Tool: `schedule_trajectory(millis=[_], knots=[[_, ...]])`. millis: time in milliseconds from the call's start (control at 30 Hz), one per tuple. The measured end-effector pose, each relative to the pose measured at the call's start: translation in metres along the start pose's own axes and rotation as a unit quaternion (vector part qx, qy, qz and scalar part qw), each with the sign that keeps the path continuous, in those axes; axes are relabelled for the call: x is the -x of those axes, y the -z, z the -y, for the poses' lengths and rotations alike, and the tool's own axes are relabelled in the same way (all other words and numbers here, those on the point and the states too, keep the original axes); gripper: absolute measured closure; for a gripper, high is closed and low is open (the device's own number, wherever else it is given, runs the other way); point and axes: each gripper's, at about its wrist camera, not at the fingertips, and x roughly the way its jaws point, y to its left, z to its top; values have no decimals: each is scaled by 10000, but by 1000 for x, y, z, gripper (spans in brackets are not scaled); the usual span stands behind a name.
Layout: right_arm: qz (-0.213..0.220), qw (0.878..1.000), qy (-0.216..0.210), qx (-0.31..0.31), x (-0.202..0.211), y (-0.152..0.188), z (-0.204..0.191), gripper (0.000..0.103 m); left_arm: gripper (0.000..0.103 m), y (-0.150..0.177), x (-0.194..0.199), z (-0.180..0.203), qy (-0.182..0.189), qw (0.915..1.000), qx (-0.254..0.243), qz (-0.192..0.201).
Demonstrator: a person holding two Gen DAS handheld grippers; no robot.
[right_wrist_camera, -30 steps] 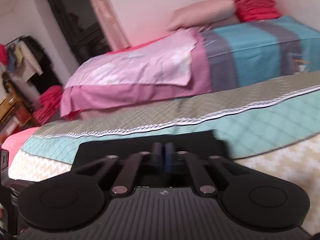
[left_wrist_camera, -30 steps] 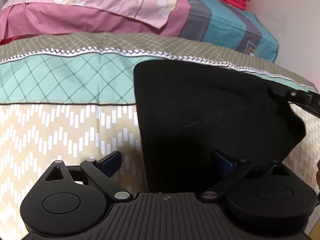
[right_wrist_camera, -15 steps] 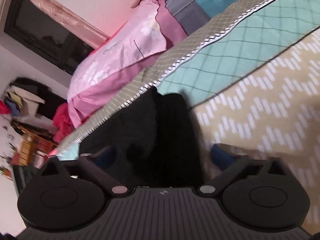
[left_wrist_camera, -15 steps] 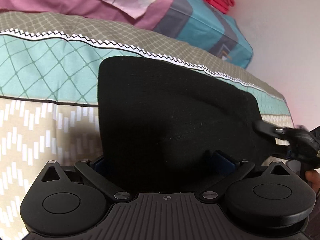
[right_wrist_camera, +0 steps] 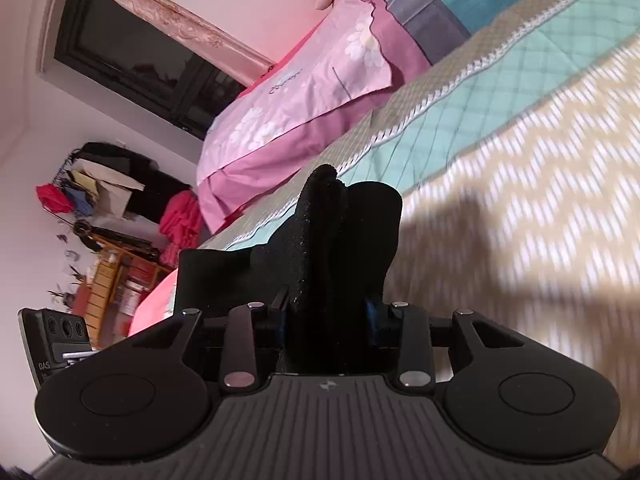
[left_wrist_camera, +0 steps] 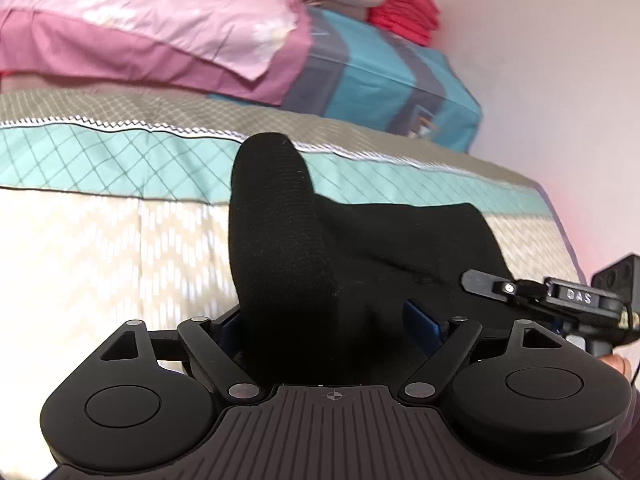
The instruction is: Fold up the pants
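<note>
Left gripper (left_wrist_camera: 332, 320) is low on the patterned bedspread (left_wrist_camera: 100, 248), jaws apart around a raised fold of the black pants (left_wrist_camera: 280, 248); whether the pads press the cloth, I cannot tell. The pants lie on that bedspread, below the pink pillow (left_wrist_camera: 160, 28). Right gripper (right_wrist_camera: 326, 320) is closing, bunched pants between its jaws, pads on the cloth.
</note>
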Motion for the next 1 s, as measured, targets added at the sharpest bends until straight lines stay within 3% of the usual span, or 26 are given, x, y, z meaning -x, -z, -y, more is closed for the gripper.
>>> schedule_trajectory(millis=[300, 367, 433, 467, 500, 600, 700, 800, 867, 933, 1000], knots=[[-62, 9979, 265, -580, 69, 105, 6, 61, 0, 94, 44, 22, 177, 9987, -319, -362], [-62, 9957, 687, -625, 69, 124, 19, 52, 0, 115, 31, 16, 34, 9980, -226, -586], [-10, 9869, 1439, -724, 68, 135, 32, 38, 0, 130, 7, 9, -625, 9937, -117, -923], [154, 9882, 1244, -883, 75, 137, 34, 38, 0, 136, -3, 6, -963, 9894, -130, -1075], [299, 9869, 1288, -928, 81, 137, 29, 38, 0, 141, -6, 2, -1065, 9883, -91, -1090], [688, 9833, 1685, -76, 85, 133, -3, 29, 0, 143, -2, -4, -960, 9899, 249, -1016], [666, 9797, 1762, 682, 70, 132, -31, 23, 0, 141, -3, 0, -1071, 9890, 186, -999], [513, 9691, 2125, 1141, 43, 128, -37, 24, 0, 141, -4, 5, -1231, 9877, 52, -967], [470, 9605, 2634, 763, 32, 120, -18, 28, 0, 142, -5, 9, -1356, 9862, 14, -949], [702, 9652, 2509, 222, 49, 117, -4, 28, 0, 140, -5, 11, -1419, 9854, -1, -941], [865, 9631, 2514, 426, 64, 121, -13, 27, 0, 138, -5, 17, -1567, 9836, -83, -893]])
